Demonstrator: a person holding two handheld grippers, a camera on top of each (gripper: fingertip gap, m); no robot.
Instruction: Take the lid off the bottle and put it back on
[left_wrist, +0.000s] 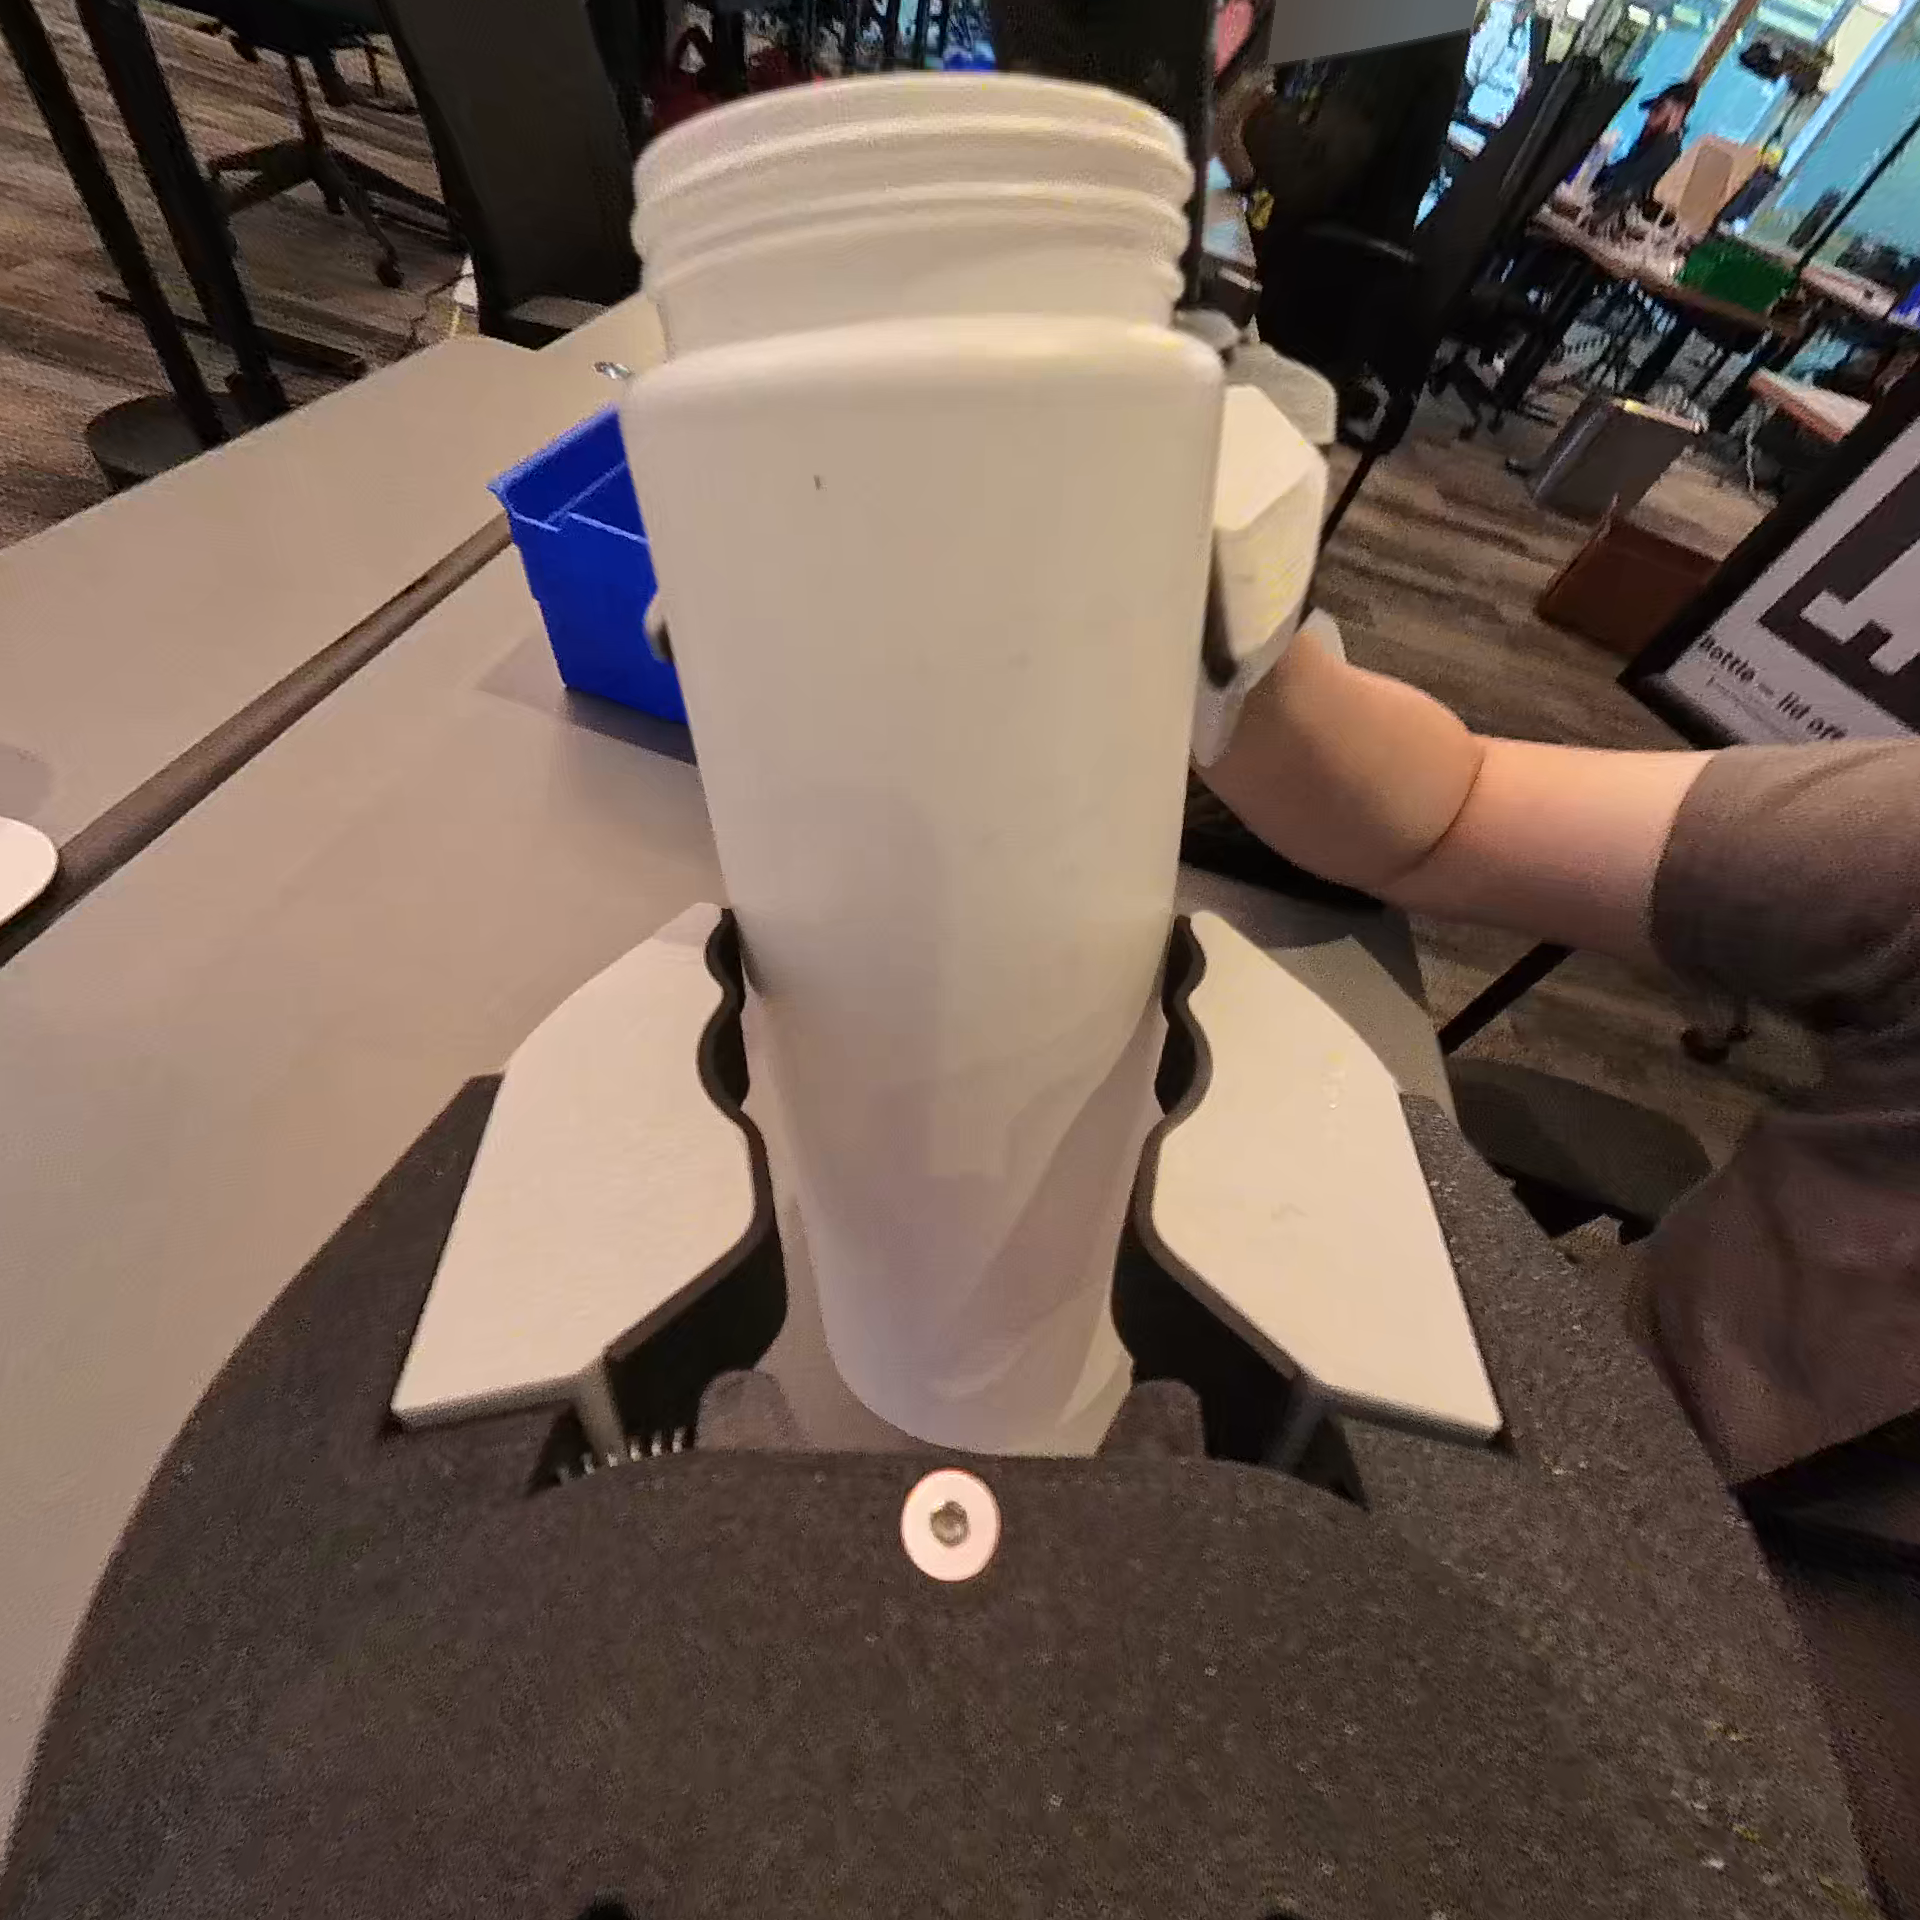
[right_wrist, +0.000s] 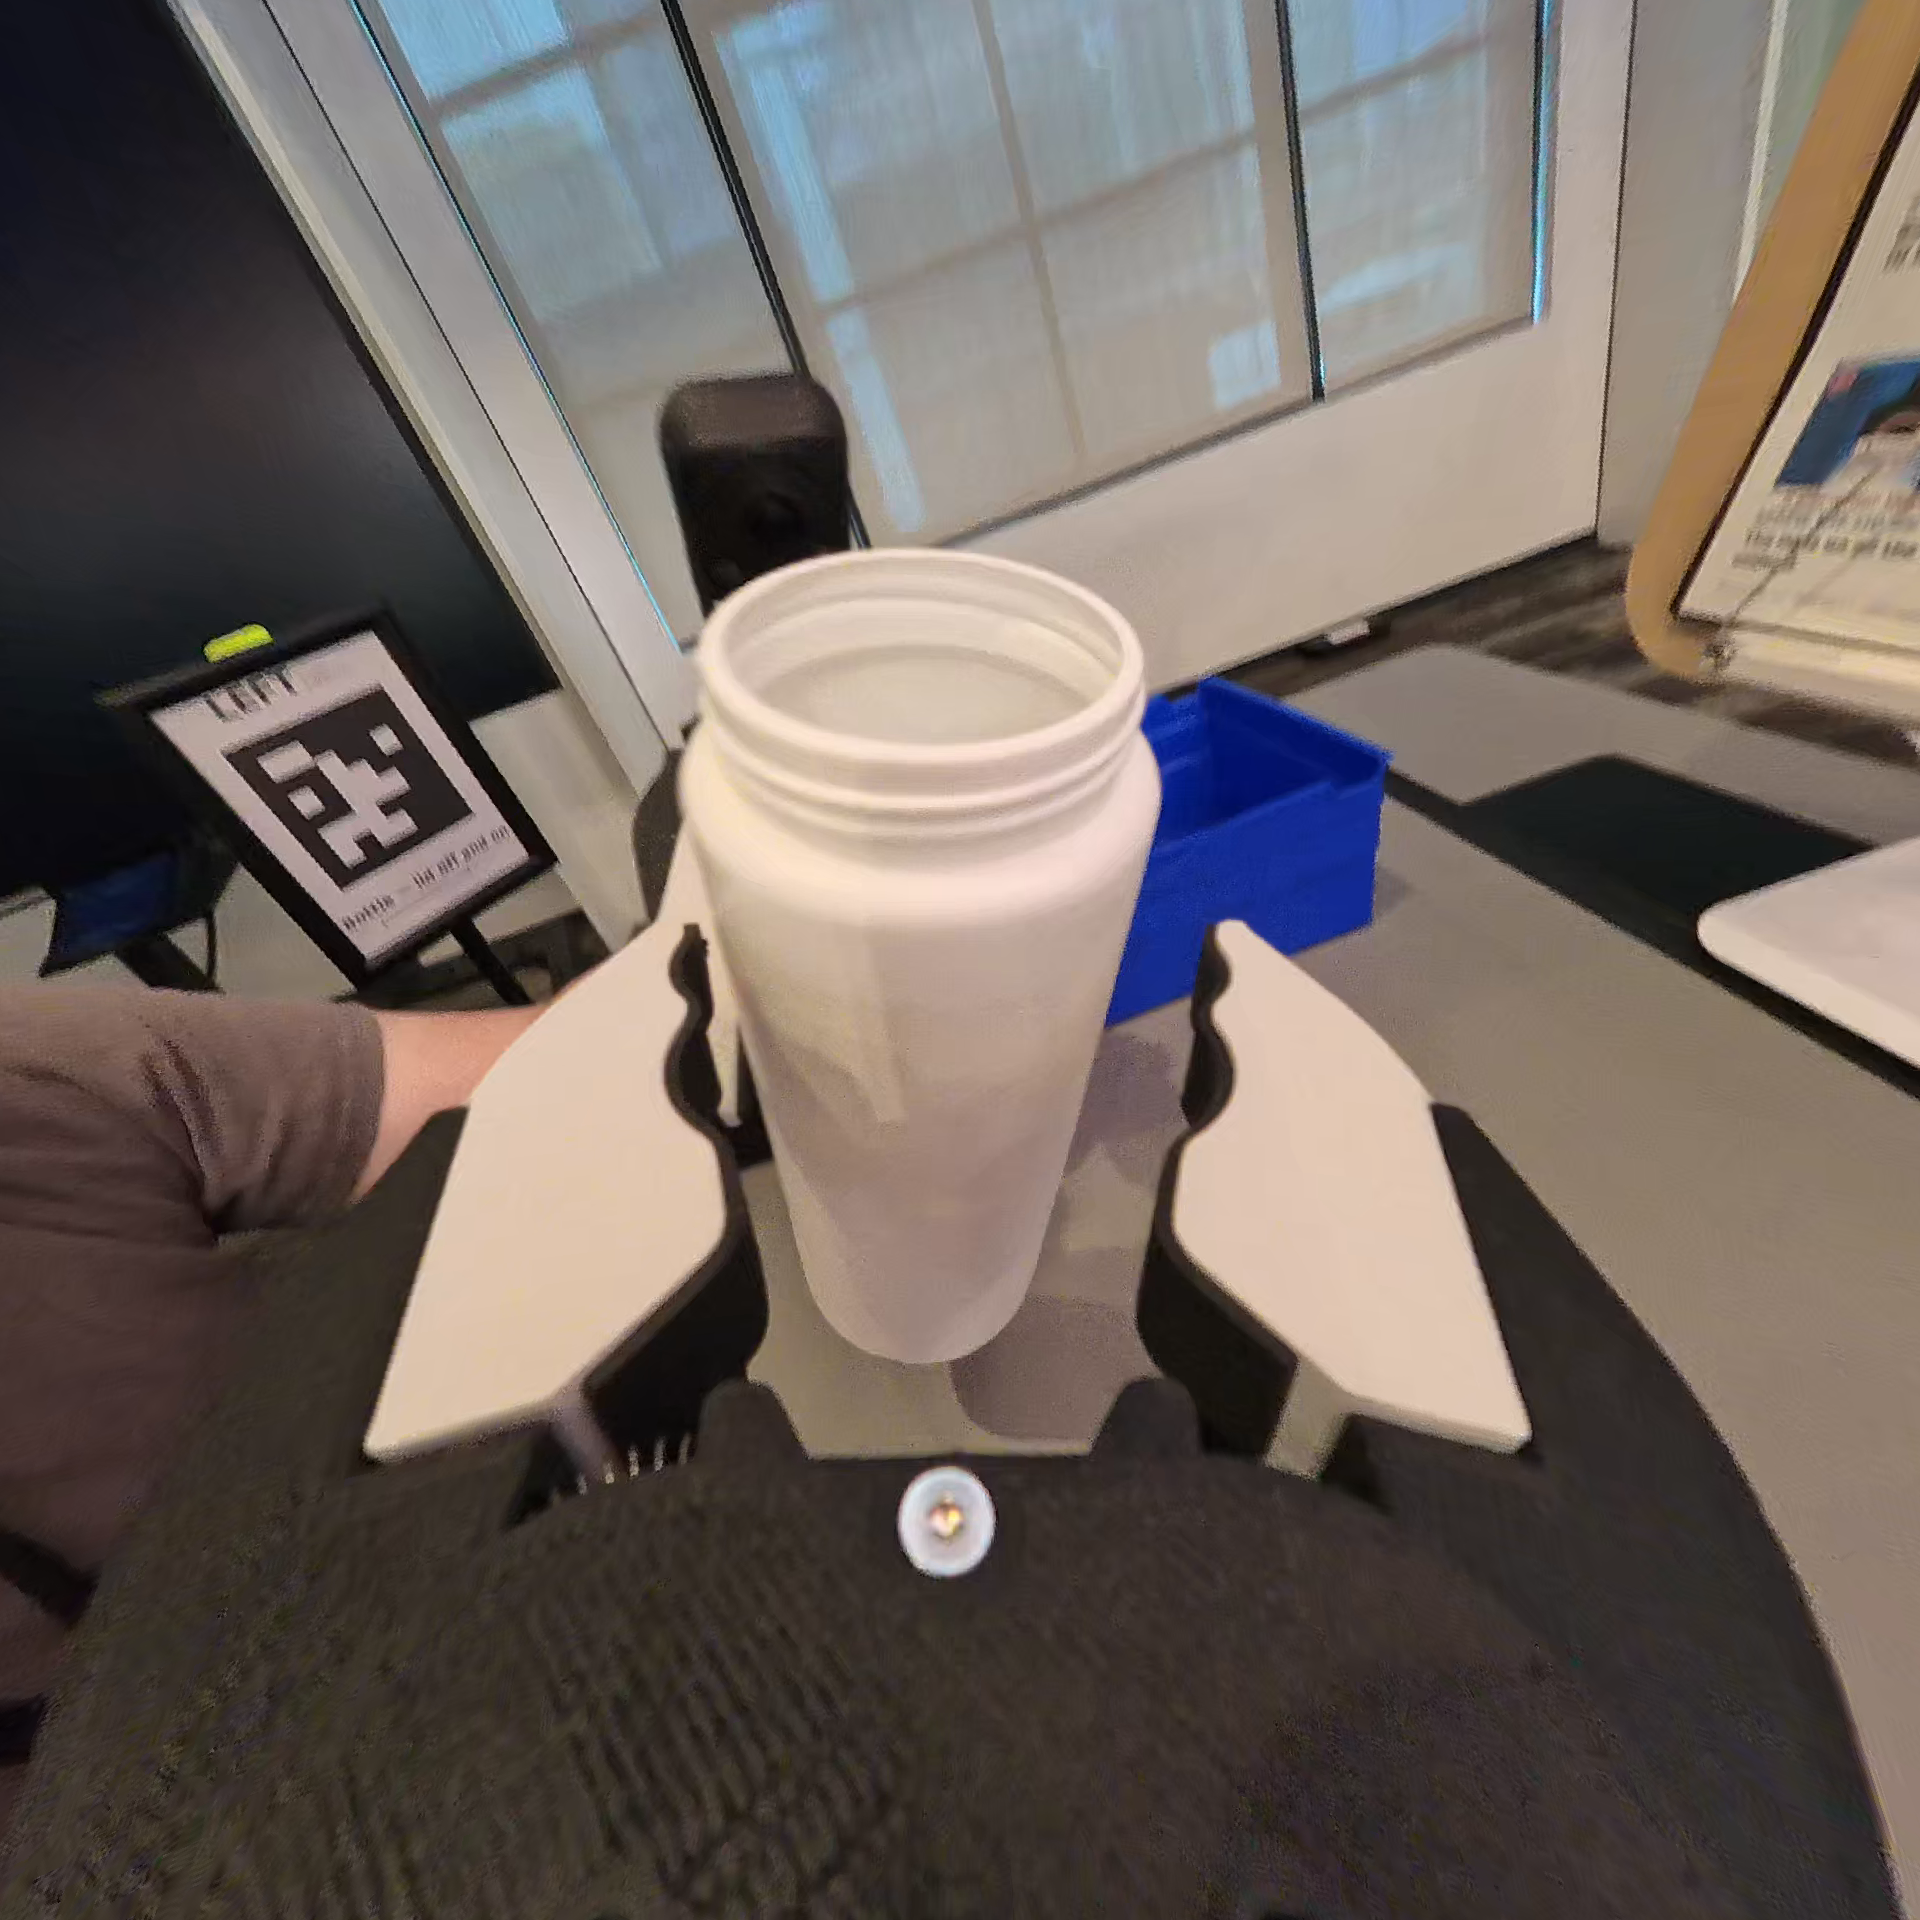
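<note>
Bottle (left_wrist: 935, 779), lidless, sits clamped in left gripper (left_wrist: 956, 997).

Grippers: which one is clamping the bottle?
The left gripper: both its fingers press the white bottle. The right gripper straddles it open, a gap showing.

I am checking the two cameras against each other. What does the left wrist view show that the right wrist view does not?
Only the left wrist view: the left gripper shut on the bottle, and office chairs behind. Only the right wrist view: the inside of the bottle's open mouth, glazed doors, and the right gripper open, holding nothing. Both: the bottle, uncapped, the blue bin, the grey table.
</note>
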